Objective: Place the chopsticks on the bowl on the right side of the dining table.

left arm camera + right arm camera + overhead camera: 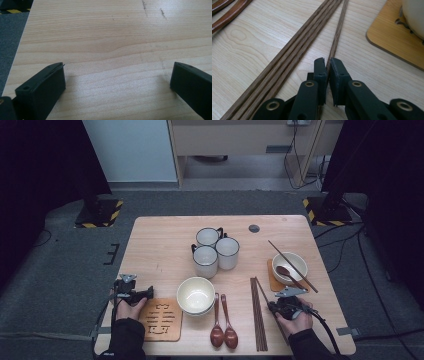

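Right tongs [328,62] clamped on one chopstick [338,32]; left tongs [117,80] apart over bare table [100,30]

Cut off at the frame edges, tucked under other things, or too small to read

In the right gripper view the single chopstick [338,32] runs off the top edge and its near end vanishes between the pads of the right claw [328,65]; the bundle of chopsticks [287,57] leaves at top and bottom, and the wooden coaster [394,42] and the bowl [414,17] on it are clipped at the right edge. In the left gripper view the left claw [117,77] has both black jaws cut by the bottom corners. In the high view both forearms stop at the bottom edge, the lower stacked bowl [196,309] is mostly covered by the one above, and the carved pattern of the trivet [161,320] is too small to make out.
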### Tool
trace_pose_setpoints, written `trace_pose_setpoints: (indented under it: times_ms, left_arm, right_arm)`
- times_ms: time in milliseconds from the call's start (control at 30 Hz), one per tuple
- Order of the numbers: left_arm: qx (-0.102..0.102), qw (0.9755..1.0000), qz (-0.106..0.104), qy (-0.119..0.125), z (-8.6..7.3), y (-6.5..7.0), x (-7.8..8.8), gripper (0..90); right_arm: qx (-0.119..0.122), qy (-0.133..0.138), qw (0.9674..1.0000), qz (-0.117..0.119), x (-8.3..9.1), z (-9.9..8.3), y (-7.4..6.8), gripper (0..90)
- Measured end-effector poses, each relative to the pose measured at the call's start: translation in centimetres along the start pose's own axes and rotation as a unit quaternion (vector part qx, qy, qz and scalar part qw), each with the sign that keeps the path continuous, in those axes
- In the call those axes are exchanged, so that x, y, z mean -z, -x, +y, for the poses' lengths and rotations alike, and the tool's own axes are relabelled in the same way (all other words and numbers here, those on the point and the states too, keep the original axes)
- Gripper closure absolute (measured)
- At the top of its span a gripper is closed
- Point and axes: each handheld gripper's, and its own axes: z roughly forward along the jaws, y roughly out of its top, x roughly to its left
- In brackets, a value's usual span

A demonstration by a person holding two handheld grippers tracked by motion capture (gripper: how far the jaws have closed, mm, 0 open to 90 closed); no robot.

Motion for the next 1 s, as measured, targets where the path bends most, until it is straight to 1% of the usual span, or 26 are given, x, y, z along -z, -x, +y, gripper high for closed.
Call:
trace_pose_setpoints:
  times_ms: [67,100,133,267,333,467,533,633,700,733,800,833,867,900,967,1000]
  left_arm:
    - [0.000,1.0000,0.000,0.000,0.0,0.0,0.0,0.0]
    - [0.000,1.0000,0.000,0.000,0.0,0.0,0.0,0.0]
    - [0.000,1.0000,0.000,0.000,0.0,0.0,0.0,0.0]
    - [0.000,1.0000,0.000,0.000,0.0,0.0,0.0,0.0]
    - [0.000,1.0000,0.000,0.000,0.0,0.0,0.0,0.0]
    - [0.000,1.0000,0.000,0.000,0.0,0.0,0.0,0.0]
    - [0.000,1.0000,0.000,0.000,0.0,0.0,0.0,0.0]
    - [0.000,1.0000,0.000,0.000,0.0,0.0,0.0,0.0]
    - [0.000,1.0000,0.000,0.000,0.0,0.0,0.0,0.0]
    - [0.000,1.0000,0.000,0.000,0.0,0.0,0.0,0.0]
    - [0.000,1.0000,0.000,0.000,0.0,0.0,0.0,0.0]
    - [0.001,1.0000,0.001,0.000,0.0,0.0,0.0,0.0]
    - [0.001,1.0000,0.001,0.000,0.0,0.0,0.0,0.0]
    - [0.001,1.0000,0.001,0.000,0.0,0.0,0.0,0.0]
    - [0.001,1.0000,0.001,0.000,0.0,0.0,0.0,0.0]
    - [0.001,1.0000,0.001,0.000,0.0,0.0,0.0,0.0]
  right_arm:
    - [-0.003,-0.003,1.0000,-0.009,0.1,0.0,0.3,84.5]
    - [-0.006,-0.007,0.9999,-0.007,0.2,0.0,0.3,84.5]
    - [-0.007,-0.005,0.9999,-0.011,0.1,0.0,0.4,84.7]
    - [-0.006,-0.010,0.9996,-0.026,0.3,0.1,0.9,85.1]
    - [-0.011,-0.013,0.9996,-0.024,0.3,0.1,1.1,85.1]
    - [-0.011,-0.011,0.9994,-0.032,0.3,0.1,1.6,85.1]
    - [-0.011,-0.011,0.9995,-0.027,0.4,0.2,1.7,85.1]
    - [-0.006,-0.011,0.9996,-0.026,0.3,0.1,1.7,85.1]
    - [-0.006,-0.011,0.9996,-0.027,0.3,0.1,1.7,85.0]
    - [-0.010,-0.007,0.9996,-0.025,0.4,0.1,1.6,84.6]
    - [-0.009,-0.007,0.9997,-0.022,0.5,0.1,1.6,84.1]
    - [-0.009,0.000,0.9997,-0.023,0.6,0.1,1.6,82.1]
    - [-0.009,0.000,0.9997,-0.023,0.6,0.1,1.6,82.1]
    - [-0.013,0.006,0.9997,-0.021,0.9,0.0,1.6,81.2]
    - [-0.015,0.009,0.9996,-0.021,1.0,0.0,1.6,80.0]
    - [-0.017,0.015,0.9995,-0.020,1.4,-0.3,1.7,77.9]
